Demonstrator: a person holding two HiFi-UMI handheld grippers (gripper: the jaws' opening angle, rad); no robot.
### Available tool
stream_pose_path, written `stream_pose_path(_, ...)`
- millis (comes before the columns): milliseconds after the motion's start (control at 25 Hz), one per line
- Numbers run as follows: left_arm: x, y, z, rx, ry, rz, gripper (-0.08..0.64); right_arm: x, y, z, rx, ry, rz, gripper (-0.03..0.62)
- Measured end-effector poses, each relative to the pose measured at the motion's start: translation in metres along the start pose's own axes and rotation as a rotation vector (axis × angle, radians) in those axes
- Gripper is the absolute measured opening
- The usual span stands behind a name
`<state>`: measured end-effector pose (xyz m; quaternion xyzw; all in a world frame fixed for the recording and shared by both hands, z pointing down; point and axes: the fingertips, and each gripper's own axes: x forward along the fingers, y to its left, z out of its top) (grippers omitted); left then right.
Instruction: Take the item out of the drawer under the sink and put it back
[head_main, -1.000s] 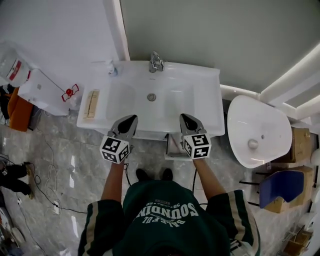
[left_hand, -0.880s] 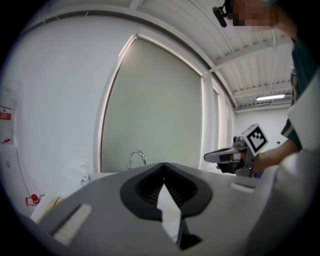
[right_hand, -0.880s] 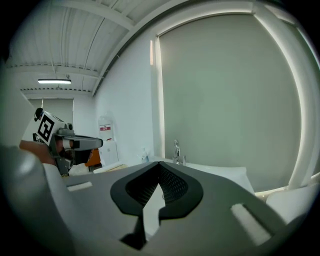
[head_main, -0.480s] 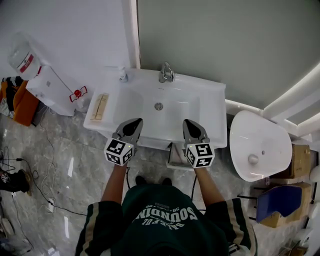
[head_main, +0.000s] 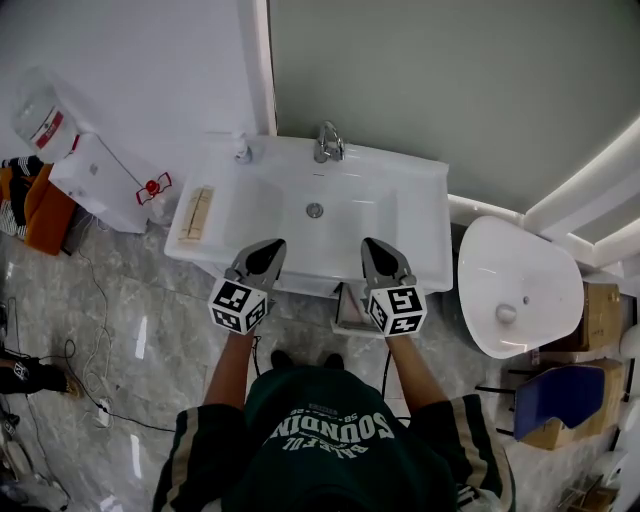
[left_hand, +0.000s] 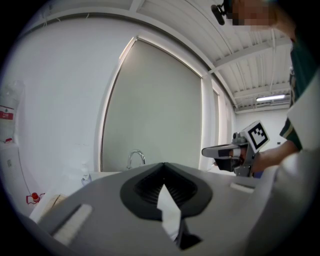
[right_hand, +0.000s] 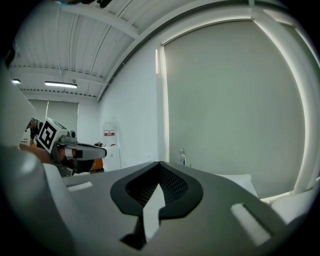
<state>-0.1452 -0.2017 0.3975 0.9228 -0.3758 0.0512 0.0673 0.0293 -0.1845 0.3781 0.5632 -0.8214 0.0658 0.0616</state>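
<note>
The white sink (head_main: 420, 215) with its chrome faucet (head_main: 326, 142) stands against the wall. Both grippers hover at its front edge and point at the wall. My left gripper (head_main: 268, 246) is shut with nothing in it, and its jaws meet at the tip (left_hand: 162, 165). My right gripper (head_main: 372, 243) is shut and empty as well (right_hand: 159, 164). Each shows in the other's view: the right gripper (left_hand: 210, 150) and the left gripper (right_hand: 97, 148). A pale part of the cabinet (head_main: 350, 305) under the sink shows between my arms. No item from the drawer is in view.
A wooden block (head_main: 197, 212) and a small bottle (head_main: 241, 150) sit on the sink's left side. A white oval fixture (head_main: 515, 275) stands to the right, a water dispenser (head_main: 95, 170) to the left. Cables (head_main: 100, 330) lie on the marble floor. A blue seat (head_main: 560, 395) is at the far right.
The head view has shifted a little, so the sink sits lower in the picture. Both grippers stay shut and empty at the sink's front edge.
</note>
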Motion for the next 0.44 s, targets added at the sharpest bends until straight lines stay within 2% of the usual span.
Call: stream_pose_path(440, 0.0046, -0.0056, -0.0054, -0.007, 0.011, -0.019, 0.049, -0.001, -0.002, -0.0042, 0.026, -0.003, 0.007, 0.002)
